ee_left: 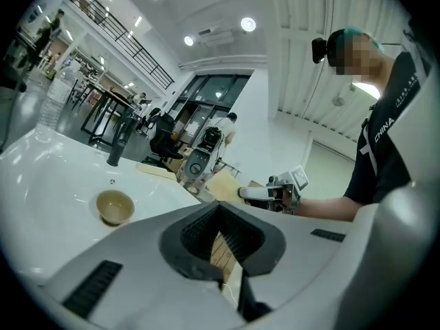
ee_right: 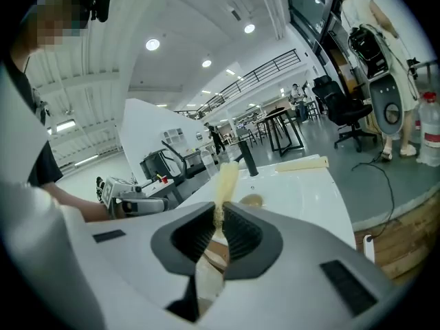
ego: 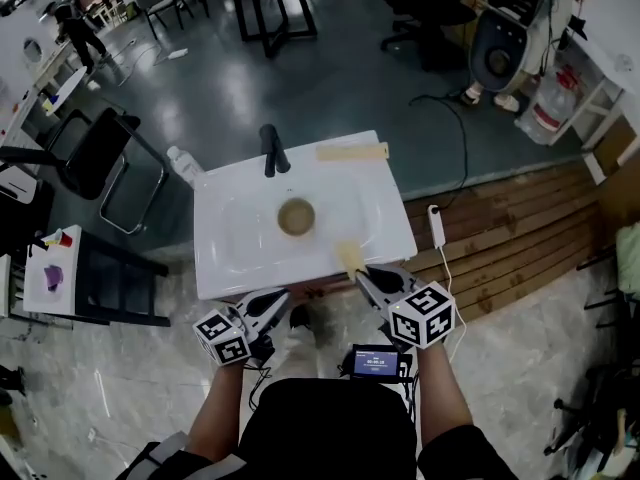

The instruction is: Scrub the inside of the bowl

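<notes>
A tan bowl (ego: 296, 216) (ee_left: 114, 205) stands upright in the basin of the white sink (ego: 230, 253), in front of the black faucet (ego: 272, 150). My right gripper (ego: 363, 273) (ee_right: 218, 215) hovers at the sink's near right edge, shut on a pale yellow sponge (ego: 350, 258) (ee_right: 225, 177) that sticks out past its tips. The bowl (ee_right: 251, 200) lies beyond that sponge. My left gripper (ego: 282, 297) (ee_left: 220, 206) hangs just off the sink's near edge, jaws shut with nothing between them. Both grippers are apart from the bowl.
A long yellow strip (ego: 352, 152) lies on the sink's back right corner. A clear plastic bottle (ego: 183, 163) stands at the back left corner. A black chair (ego: 95, 153) and a small side table (ego: 45, 268) are left; a white power strip (ego: 436, 226) lies on wooden planks right.
</notes>
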`<state>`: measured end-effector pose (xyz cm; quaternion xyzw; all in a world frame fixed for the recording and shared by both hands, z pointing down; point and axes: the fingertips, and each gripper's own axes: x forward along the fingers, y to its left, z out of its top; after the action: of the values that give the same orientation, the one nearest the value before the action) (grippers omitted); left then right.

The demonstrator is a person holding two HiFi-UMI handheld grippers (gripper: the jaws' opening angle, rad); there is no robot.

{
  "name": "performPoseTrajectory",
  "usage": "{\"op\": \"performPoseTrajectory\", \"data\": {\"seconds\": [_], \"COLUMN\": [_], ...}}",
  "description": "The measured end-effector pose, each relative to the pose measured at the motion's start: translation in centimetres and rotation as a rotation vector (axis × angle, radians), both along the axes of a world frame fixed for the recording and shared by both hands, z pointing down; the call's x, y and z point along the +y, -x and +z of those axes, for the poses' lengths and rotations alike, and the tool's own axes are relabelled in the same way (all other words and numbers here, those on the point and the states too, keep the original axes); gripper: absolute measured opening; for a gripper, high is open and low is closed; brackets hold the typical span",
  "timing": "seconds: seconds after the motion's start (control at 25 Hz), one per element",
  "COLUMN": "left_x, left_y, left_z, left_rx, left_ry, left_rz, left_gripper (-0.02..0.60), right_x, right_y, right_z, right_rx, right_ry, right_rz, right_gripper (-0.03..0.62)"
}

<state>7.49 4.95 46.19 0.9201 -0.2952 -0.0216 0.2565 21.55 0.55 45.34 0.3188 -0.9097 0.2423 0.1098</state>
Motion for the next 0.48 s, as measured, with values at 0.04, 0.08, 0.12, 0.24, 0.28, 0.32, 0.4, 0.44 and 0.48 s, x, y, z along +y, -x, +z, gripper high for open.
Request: {"op": "performPoseTrajectory", "data": {"seconds": [0.04,0.08,0.12,0.24,0.28,0.32,0.4,0.44,0.48], "left_x": [0.5,1.0,1.5,2.8,3.2,3.5,4.0,4.3,4.4], "left_y": [-0.1,-0.2,-0.3,-0.6,-0.7,-0.9,-1.2,-1.2,-1.2], "left_z": [-0.1,-0.1,-0.2,-0.1,-0.2,-0.2,-0.3,-0.4,-0.4], "left_rx": [-0.002,-0.005,-0.006,-0.005,-0.005,-0.005,-0.004,-0.005,-0.006], "left_ry": [0.0,-0.001,-0.004,-0.009,-0.009,-0.009,-0.011,-0.014,-0.017], "left_rz": [-0.003,-0.005,-0.009,-0.016,-0.015,-0.011,0.001,0.005,0.005], "left_gripper": [0.003,0.003,0.003,0.003,0.003,0.003,0.003,0.003,0.003], "right_x": [0.5,1.0,1.5,2.9,3.3,3.6,4.1,4.2,4.3], "right_y": [0.0,0.0,0.0,0.1,0.1,0.1,0.2,0.2,0.2], "right_z": [0.0,-0.1,0.0,0.0,0.0,-0.1,-0.2,-0.3,-0.5], "right_rx": [0.001,0.001,0.0,-0.01,-0.015,-0.02,-0.024,-0.024,-0.025], "right_ry": [-0.005,-0.009,-0.011,-0.009,-0.008,-0.008,-0.01,-0.012,-0.016], "right_rz": [-0.005,-0.01,-0.016,-0.034,-0.038,-0.041,-0.045,-0.047,-0.049], "right_gripper": [0.04,0.04,0.04,0.04,0.04,0.04,0.04,0.04,0.04]}}
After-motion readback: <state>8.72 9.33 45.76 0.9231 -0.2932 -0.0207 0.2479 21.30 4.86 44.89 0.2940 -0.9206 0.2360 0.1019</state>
